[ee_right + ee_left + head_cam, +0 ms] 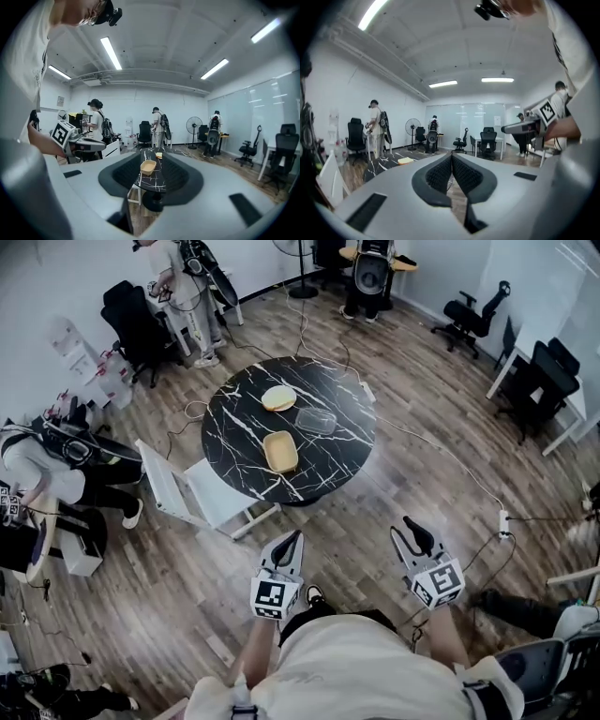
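The left gripper (pixel 293 538) has its fingers (pixel 436 176) clenched empty, the right gripper (pixel 412 524) its fingers released, both well apart from the yellow tray (pixel 280 451) on the round surface (pixel 234 418).

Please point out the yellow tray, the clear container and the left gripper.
yellow tray (pixel 280 451): head view, centre of its hollow.
clear container (pixel 316 420): head view, its flat middle.
left gripper (pixel 296 535): head view, tip of its closed jaws.

Office: swivel chairs (pixel 472 313), desks (pixel 562 404), glass partitions.
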